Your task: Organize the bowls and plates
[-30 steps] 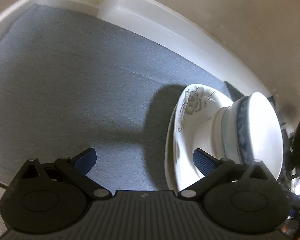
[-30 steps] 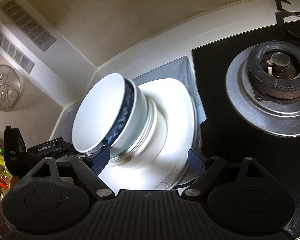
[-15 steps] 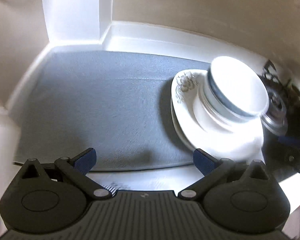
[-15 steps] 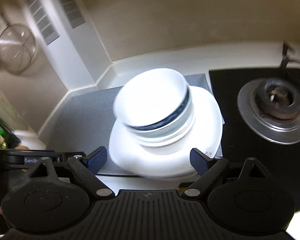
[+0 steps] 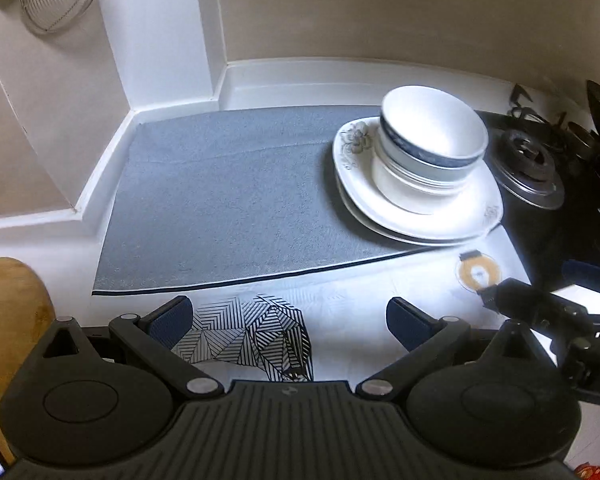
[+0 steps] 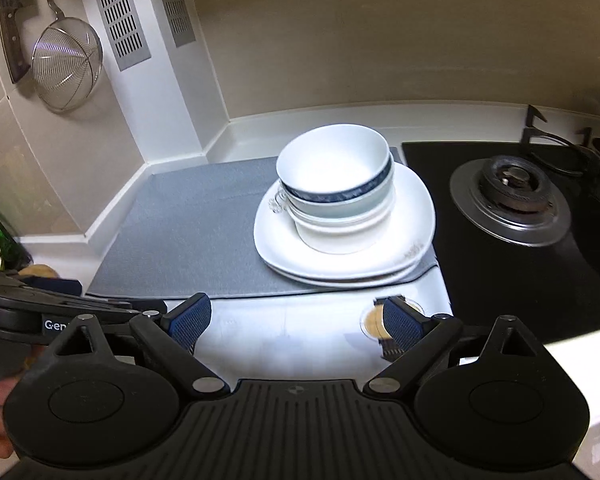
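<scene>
Stacked white bowls (image 5: 430, 148) with a blue band sit on stacked white plates (image 5: 412, 216) at the right end of a grey mat (image 5: 220, 200). The same bowls (image 6: 336, 188) and plates (image 6: 340, 256) show in the right wrist view on the mat (image 6: 188, 220). My left gripper (image 5: 288, 320) is open and empty, above the counter's front, well short of the stack. My right gripper (image 6: 292, 320) is open and empty, also back from the stack. The right gripper also shows at the lower right of the left wrist view (image 5: 548, 312).
A black gas hob with a burner (image 6: 508, 196) lies right of the plates. A round coaster-like disc (image 5: 478, 272) lies on the white counter in front. A wire strainer (image 6: 66, 64) and a cleaver (image 6: 14, 20) hang on the left wall. A wooden board (image 5: 8, 320) is at left.
Both grippers have pulled back and up from the stack. A second ago they were open around the bowls and plate edge; now the stack stands free on the mat.
</scene>
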Demonstrator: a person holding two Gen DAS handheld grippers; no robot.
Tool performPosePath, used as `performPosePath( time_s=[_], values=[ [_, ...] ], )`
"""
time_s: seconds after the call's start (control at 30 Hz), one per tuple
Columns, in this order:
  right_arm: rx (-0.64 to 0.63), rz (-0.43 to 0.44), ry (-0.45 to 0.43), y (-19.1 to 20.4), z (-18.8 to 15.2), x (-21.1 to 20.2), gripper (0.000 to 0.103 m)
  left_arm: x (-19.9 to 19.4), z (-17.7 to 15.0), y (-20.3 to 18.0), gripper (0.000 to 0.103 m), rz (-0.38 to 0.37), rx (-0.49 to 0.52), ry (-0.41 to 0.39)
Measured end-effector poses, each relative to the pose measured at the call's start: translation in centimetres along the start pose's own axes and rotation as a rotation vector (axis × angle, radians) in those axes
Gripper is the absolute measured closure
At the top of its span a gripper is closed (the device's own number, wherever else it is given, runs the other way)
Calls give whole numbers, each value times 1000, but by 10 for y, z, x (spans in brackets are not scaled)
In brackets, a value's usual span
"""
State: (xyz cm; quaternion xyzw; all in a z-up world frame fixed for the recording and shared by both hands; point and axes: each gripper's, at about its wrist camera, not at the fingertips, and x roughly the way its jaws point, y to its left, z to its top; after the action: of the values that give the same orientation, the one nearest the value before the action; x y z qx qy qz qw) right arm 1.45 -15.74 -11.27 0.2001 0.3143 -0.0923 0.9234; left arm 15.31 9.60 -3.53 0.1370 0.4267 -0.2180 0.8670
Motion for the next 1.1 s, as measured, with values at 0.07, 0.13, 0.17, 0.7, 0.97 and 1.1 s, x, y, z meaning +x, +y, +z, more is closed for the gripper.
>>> performPosePath(
  time_s=[0.07,0.13,0.17,0.7,0.97,1.1],
  values=[
    [2,-17,-13,1,-3,-6,9,-6,-4,0,1,-51,-5,8],
    [3,-40,-27,0,-7,-14,9,-11,-6,-2,1,-72,1,2],
    [3,-50,-34,0,-7,-16,9,-12,-6,-5,1,-62,8,-6],
    [32,-112,-32,-11,-8,-23,4,-9,1,-32,1,-22,114,-41],
    [50,-127,-12,-17,-2,-16,0,-5,5,-33,1,-14,120,-39],
    [54,-130,-3,-18,1,-13,0,-4,7,-32,1,-14,118,-41]
  ],
)
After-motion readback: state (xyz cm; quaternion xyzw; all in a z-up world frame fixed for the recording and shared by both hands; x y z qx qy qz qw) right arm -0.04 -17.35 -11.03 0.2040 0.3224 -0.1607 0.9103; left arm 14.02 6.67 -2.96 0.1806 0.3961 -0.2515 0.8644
